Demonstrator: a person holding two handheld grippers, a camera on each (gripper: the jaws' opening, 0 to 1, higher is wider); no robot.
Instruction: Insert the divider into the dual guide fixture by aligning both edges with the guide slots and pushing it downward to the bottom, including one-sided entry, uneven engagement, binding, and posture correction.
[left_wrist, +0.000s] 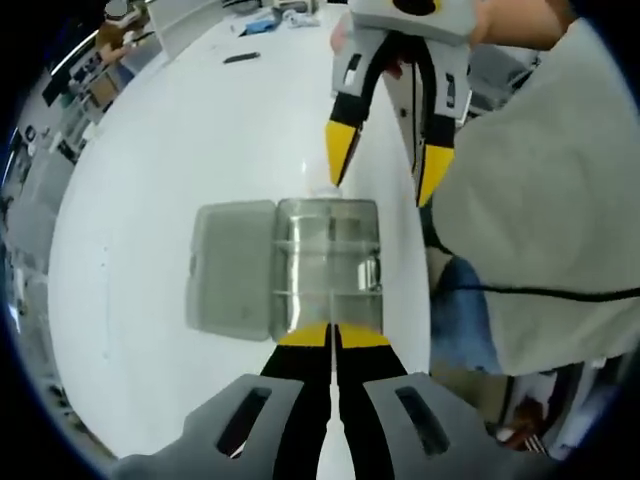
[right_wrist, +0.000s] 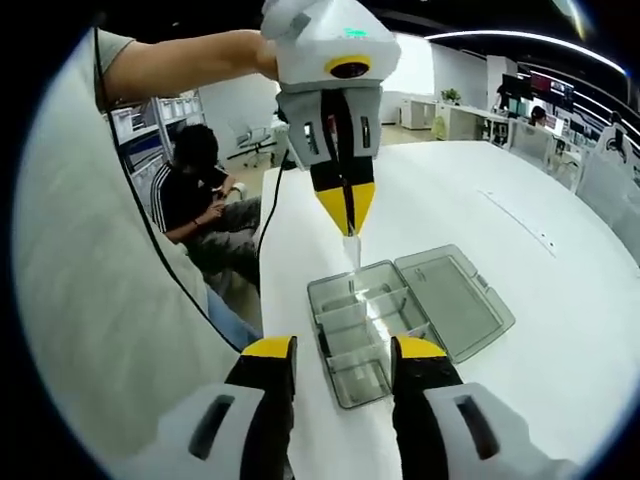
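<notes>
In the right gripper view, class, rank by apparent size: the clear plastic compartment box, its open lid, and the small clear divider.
1. Clear plastic compartment box and its open lid: alike.
2. Small clear divider, held in the left gripper: clearly smallest.

Left gripper (left_wrist: 332, 336): jaws closed together, yellow tips just above the near edge of the clear compartment box (left_wrist: 328, 265). Box lid (left_wrist: 232, 268) lies open flat beside it on the white table (left_wrist: 170, 160), near the table's edge. Right gripper (left_wrist: 385, 165) hangs over the box's far side, jaws apart.
</notes>
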